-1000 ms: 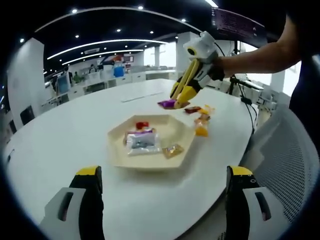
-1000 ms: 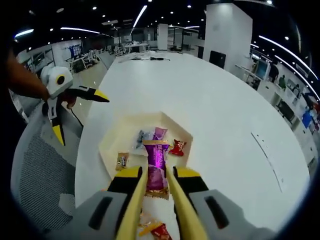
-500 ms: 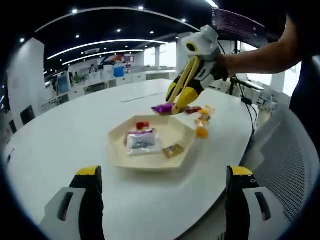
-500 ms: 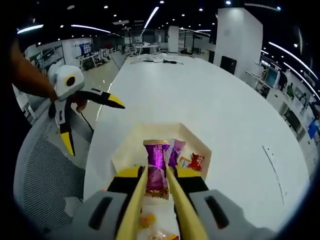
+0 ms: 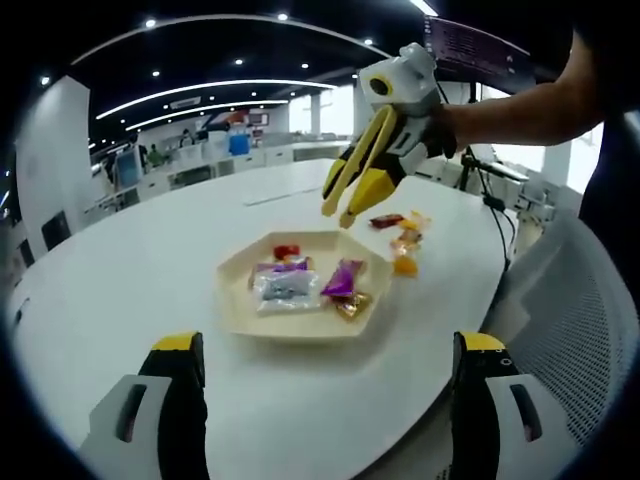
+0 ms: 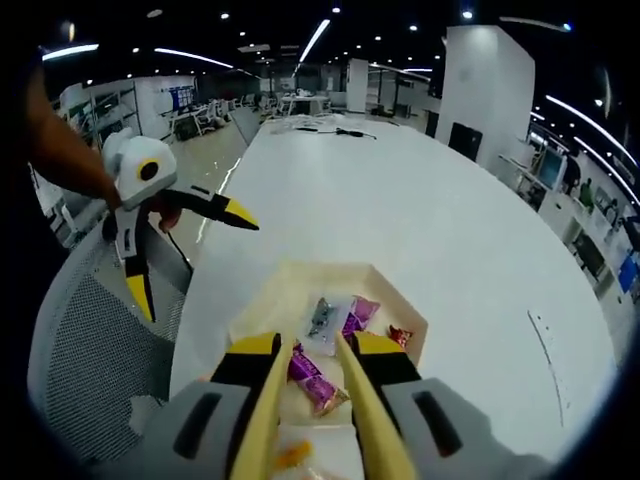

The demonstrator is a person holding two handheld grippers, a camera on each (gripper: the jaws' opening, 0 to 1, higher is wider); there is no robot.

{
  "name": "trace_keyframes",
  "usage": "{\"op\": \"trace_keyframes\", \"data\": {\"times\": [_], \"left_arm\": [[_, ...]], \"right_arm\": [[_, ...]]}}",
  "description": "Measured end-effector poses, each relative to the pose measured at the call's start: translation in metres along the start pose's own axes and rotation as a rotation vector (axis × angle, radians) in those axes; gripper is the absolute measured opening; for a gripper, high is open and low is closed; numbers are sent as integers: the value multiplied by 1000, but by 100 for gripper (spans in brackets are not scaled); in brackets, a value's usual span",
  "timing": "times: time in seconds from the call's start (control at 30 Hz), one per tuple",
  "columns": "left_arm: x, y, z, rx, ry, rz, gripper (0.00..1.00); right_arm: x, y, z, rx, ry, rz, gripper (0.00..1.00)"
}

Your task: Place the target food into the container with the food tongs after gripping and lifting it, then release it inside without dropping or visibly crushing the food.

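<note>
A: Where does the right gripper (image 5: 338, 203) stand?

B: Its jaws are parted and carry nothing. Just under its tips, the purple candy (image 5: 343, 278) lies inside the tray (image 5: 232, 290), beside the clear packet (image 5: 284, 288) and touching the gold sweet (image 5: 351, 304).

A: So the release looks done?

B: It appears so. Next, the gripper likely must turn to the loose sweets (image 5: 402, 240) beyond the tray.

A: And the left gripper (image 5: 325, 395)?

B: Wide apart, empty, near the table (image 5: 120, 280) edge.

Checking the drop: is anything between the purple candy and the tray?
Nothing visible: the purple candy already lies inside the tray, partly on another wrapped candy. The right gripper hovers open above.
</note>
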State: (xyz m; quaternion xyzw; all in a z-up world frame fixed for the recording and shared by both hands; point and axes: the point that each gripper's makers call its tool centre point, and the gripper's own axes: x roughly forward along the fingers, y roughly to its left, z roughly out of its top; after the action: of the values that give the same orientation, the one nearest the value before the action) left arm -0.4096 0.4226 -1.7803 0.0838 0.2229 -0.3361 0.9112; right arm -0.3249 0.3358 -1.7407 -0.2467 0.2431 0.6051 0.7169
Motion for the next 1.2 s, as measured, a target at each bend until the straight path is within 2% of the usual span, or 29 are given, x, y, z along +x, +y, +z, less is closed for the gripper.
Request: {"op": "trace_keyframes", "data": {"times": [0.5, 1.2], "left_arm": [[0, -2, 1, 5, 0, -5, 99], [1, -3, -3, 9, 15, -15, 99]], "right_arm": [[-8, -2, 3, -2, -25, -4, 28], [-45, -29, -36, 35, -5, -68, 28]]}}
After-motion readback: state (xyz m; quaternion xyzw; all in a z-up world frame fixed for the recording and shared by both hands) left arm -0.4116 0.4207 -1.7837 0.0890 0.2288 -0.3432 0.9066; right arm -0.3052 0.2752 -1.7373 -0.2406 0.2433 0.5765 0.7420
